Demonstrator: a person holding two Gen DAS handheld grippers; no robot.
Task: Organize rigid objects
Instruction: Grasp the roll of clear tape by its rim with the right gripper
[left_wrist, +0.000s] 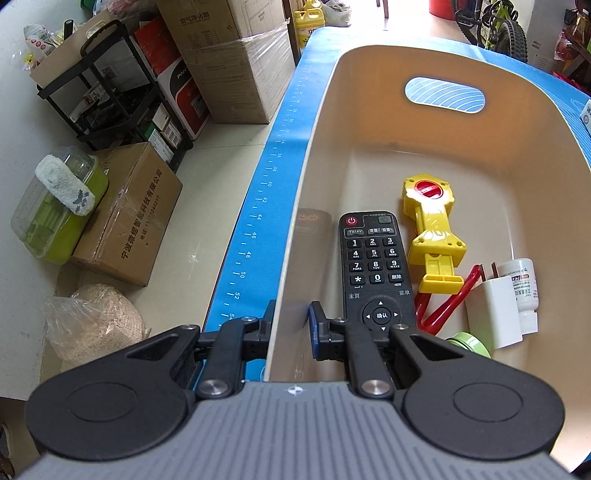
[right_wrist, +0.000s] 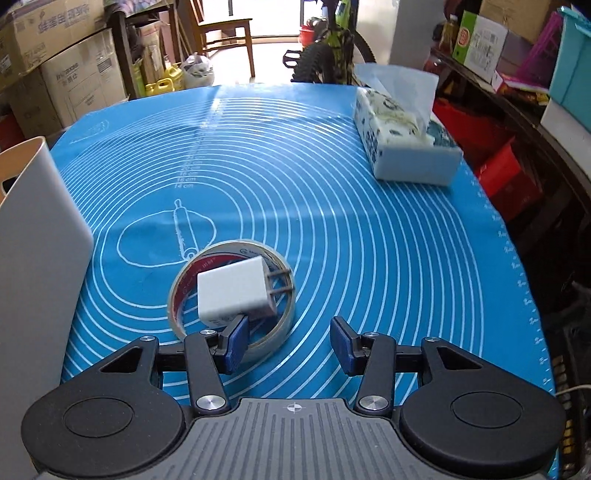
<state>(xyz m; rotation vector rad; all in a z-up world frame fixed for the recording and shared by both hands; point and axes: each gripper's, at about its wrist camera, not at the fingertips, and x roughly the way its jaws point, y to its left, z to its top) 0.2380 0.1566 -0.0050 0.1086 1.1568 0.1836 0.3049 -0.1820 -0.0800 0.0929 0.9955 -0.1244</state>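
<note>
1. Fingers of the left gripper (left_wrist: 291, 325) clamped the beige bin (left_wrist: 417, 155) wall.
2. Right gripper (right_wrist: 289, 341) fingers stood apart, holding nothing.
3. White charger (right_wrist: 236, 291) rested atop a tape roll (right_wrist: 232, 295) on the blue mat (right_wrist: 369, 240).

A blue silicone baking mat (right_wrist: 332, 221) is covering the worktop, a floral tissue box (right_wrist: 402, 144) is sitting at its far right, and brown cardboard boxes (left_wrist: 129, 218) are standing on the floor beside a black shelf rack (left_wrist: 110, 92).
</note>
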